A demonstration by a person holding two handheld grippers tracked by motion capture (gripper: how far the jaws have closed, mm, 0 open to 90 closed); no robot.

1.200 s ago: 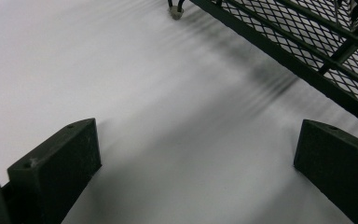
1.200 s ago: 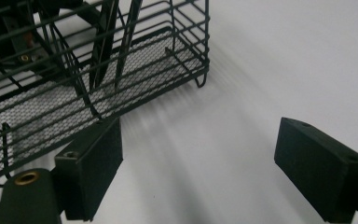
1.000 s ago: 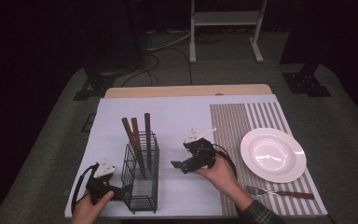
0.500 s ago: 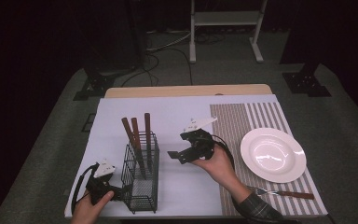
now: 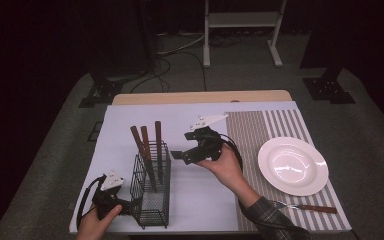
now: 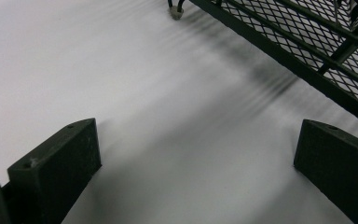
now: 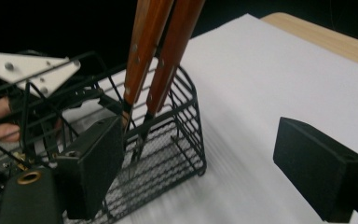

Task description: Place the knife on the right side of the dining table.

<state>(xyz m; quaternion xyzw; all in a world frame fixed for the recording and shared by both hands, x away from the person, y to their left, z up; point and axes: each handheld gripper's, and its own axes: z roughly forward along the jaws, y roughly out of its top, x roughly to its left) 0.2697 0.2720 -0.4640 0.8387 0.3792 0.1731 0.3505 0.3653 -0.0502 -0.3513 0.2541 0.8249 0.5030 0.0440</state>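
Observation:
A black wire basket (image 5: 151,200) stands on the white sheet and holds three wooden-handled utensils (image 5: 146,142) upright. My left gripper (image 5: 128,206) rests low on the sheet at the basket's left front corner. Its jaws are open with bare sheet between them (image 6: 191,172), and the basket's base (image 6: 303,51) runs past on the right. My right gripper (image 5: 184,146) hangs above the sheet just right of the basket, pointing left at the handles. In the right gripper view (image 7: 205,172) it is open and holds nothing, with the basket (image 7: 177,140) and two handles (image 7: 161,51) ahead.
A white plate (image 5: 292,165) sits on a striped placemat (image 5: 275,125) at the right. A wooden-handled fork (image 5: 305,206) lies near the front edge below the plate. The wooden table edge (image 5: 200,97) runs along the far side of the sheet.
My right gripper has risen and drifted a little left toward the utensil handles, jaws still open. The left gripper and the basket have stayed put.

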